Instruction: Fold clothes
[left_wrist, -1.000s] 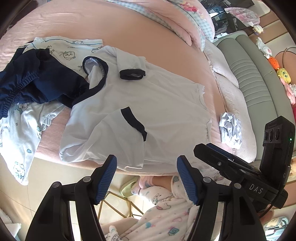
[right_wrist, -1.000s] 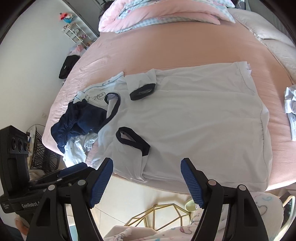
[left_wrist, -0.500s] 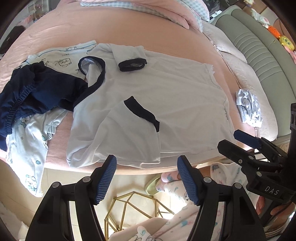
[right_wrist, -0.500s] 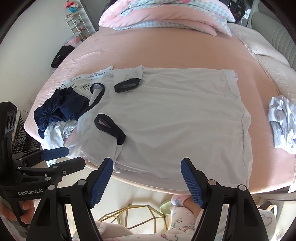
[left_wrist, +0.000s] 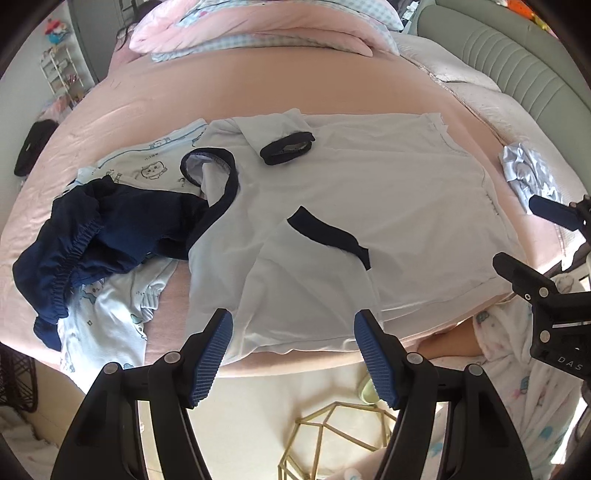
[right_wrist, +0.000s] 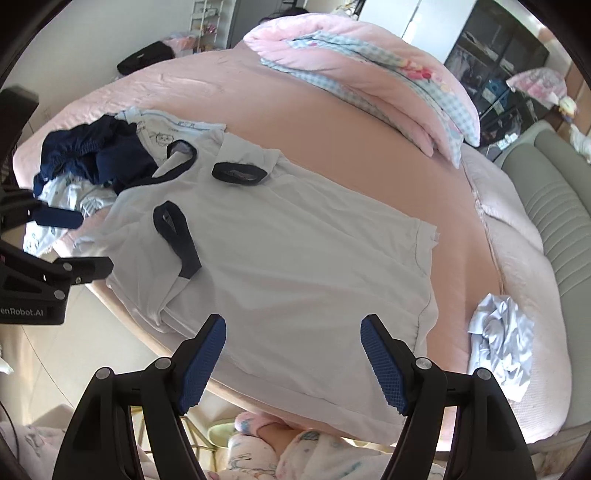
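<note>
A pale, white-blue short-sleeved cotton T-shirt with navy collar and cuffs (left_wrist: 369, 206) lies spread flat near the edge of a pink-sheeted bed (left_wrist: 295, 85), both sleeves already turned in over the body — the first stage of folding looks done. The left gripper (left_wrist: 293, 350) and right gripper (right_wrist: 293, 356), each with blue ribbed pads, hover above the shirt's near edge with jaws parted and nothing between them. Still to come, by the look of it: folding the body over. Beside the collar, a crumpled navy garment with an elastic waistband (left_wrist: 96, 236) and pale printed baby clothes (left_wrist: 107, 317) wait unfolded, while a small crumpled pale-blue cloth (right_wrist: 506, 332) sits well apart — most of the pile remains.
</note>
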